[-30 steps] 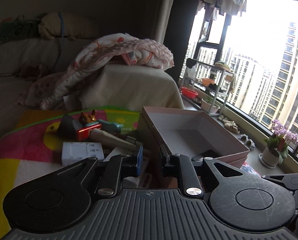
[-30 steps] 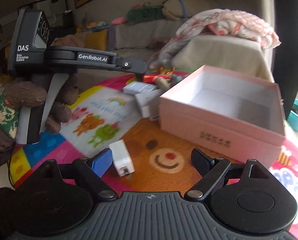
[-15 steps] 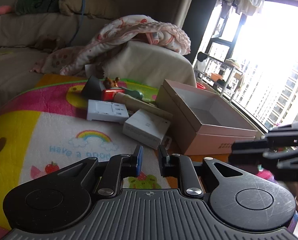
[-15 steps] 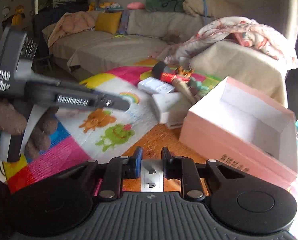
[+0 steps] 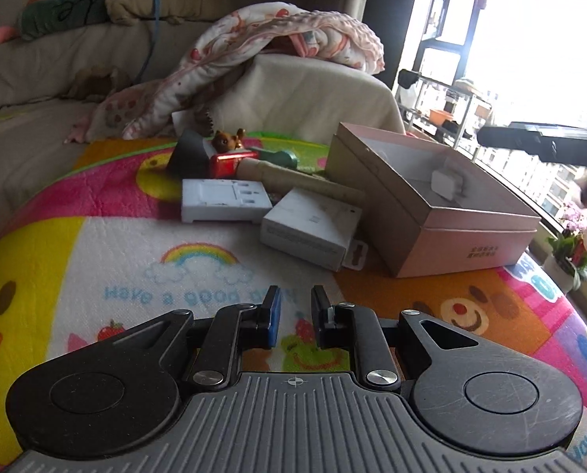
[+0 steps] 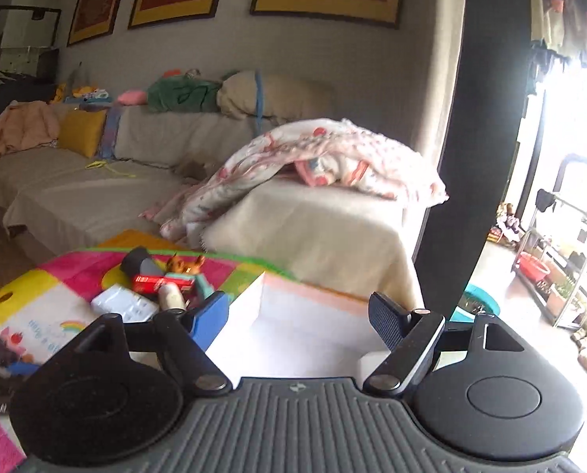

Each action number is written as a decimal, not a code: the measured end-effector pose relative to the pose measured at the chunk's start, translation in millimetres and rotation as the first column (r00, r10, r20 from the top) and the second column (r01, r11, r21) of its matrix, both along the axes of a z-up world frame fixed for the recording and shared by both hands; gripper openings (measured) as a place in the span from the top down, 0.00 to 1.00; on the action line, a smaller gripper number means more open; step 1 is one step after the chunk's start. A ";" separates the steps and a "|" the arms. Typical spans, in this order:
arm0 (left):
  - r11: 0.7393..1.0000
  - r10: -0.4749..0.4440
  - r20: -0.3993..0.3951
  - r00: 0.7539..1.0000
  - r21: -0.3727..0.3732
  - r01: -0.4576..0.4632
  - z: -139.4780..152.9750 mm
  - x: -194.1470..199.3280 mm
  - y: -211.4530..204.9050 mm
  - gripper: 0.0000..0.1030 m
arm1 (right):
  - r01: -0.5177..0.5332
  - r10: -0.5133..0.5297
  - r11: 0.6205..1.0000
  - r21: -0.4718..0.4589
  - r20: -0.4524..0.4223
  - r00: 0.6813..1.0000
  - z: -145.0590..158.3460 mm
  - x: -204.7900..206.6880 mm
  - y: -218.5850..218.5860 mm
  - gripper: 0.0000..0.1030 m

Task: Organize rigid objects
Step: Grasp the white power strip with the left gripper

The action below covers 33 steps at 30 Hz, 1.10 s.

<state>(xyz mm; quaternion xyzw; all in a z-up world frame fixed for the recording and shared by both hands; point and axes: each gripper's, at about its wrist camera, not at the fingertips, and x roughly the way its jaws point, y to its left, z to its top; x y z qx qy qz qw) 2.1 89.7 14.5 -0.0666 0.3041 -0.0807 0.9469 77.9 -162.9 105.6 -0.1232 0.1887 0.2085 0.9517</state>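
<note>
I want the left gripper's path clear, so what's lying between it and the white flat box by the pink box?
Only bare play mat lies between the left gripper and the white flat box, as the left wrist view shows.

The right claw [image 6: 299, 317] is opening with nothing between its fingers, hanging over the pink box [image 6: 293, 339], while toys and a white case [image 6: 126, 307] crowd the colourful mat [image 6: 37, 303] at left.

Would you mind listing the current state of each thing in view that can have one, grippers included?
pink box: open, no lid on it
white charger: inside the pink box
white power strip: flat on the mat, outside the box
flat white box: on the mat, against the pink box
left gripper: shut, nothing between its jaws
right gripper: jaws opening over the box, nothing between them
</note>
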 end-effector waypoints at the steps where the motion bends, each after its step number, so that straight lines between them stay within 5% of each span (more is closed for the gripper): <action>1: 1.000 0.004 0.013 1.000 0.015 -0.005 3.6 5.5 2.0 0.82 | -0.015 0.015 1.000 -0.006 -0.013 1.000 -7.8 -7.5 -2.4 0.24; 8: 0.998 -0.012 0.081 0.997 0.057 0.007 25.4 61.9 29.3 0.82 | -0.064 0.067 0.998 0.028 -0.159 0.985 -60.2 -54.1 -16.2 0.24; 13: 0.992 0.065 -0.011 0.998 -0.110 -0.066 20.6 117.1 70.7 0.81 | -0.043 0.066 0.995 0.094 -0.257 0.964 -84.0 -56.7 -21.4 0.24; 17: 0.974 0.132 -0.074 0.988 -0.176 -0.143 6.6 142.8 93.6 0.81 | -0.016 0.050 0.993 0.113 -0.305 0.951 -94.1 -54.0 -23.4 0.24; 21: 0.932 0.055 -0.135 0.989 -0.348 -0.099 -11.9 146.4 108.2 0.75 | -0.014 0.053 0.992 0.122 -0.319 0.946 -95.6 -52.3 -24.0 0.24; 23: 0.925 0.007 -0.134 0.991 -0.375 -0.057 -15.1 138.0 107.2 0.74 | -0.012 0.052 0.992 0.124 -0.324 0.945 -96.1 -51.9 -24.3 0.24; 29: 0.955 -0.146 -0.101 0.984 -0.272 0.114 -12.2 95.4 86.9 0.69 | -0.011 0.051 0.993 0.118 -0.340 0.939 -97.1 -49.7 -22.7 0.24; 33: 0.992 -0.123 -0.004 0.992 -0.034 0.122 6.6 63.2 62.2 0.69 | -0.010 0.048 0.994 0.111 -0.341 0.939 -97.2 -49.6 -21.2 0.23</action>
